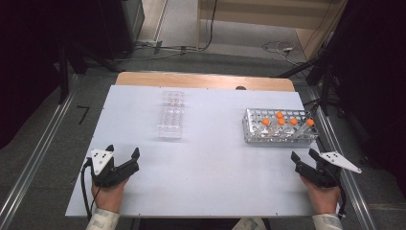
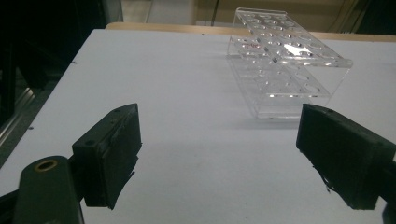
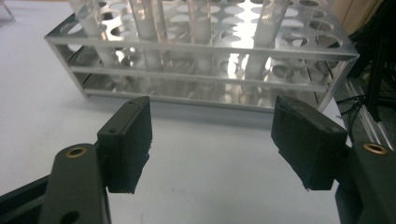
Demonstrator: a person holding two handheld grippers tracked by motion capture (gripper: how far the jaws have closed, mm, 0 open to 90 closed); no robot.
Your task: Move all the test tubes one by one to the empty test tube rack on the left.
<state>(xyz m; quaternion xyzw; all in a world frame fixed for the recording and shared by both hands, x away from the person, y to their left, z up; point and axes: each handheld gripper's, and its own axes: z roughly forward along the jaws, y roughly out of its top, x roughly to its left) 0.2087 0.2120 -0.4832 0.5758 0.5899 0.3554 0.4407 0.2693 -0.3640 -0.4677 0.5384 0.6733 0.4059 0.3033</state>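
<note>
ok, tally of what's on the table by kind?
Orange-capped tubes: 5
Metal rack: 1
Clear plastic rack: 1
Total: 7

Grey floor (image 1: 43,143) with cables (image 1: 277,47) surrounds a white table (image 1: 210,167), dark at both sides.

Laboratory bench setting: white table (image 1: 201,172) carrying a metal test-tube rack (image 1: 279,127) of orange-capped tubes (image 1: 265,122) and a clear acrylic rack (image 1: 172,115); cabling on floor.
</note>
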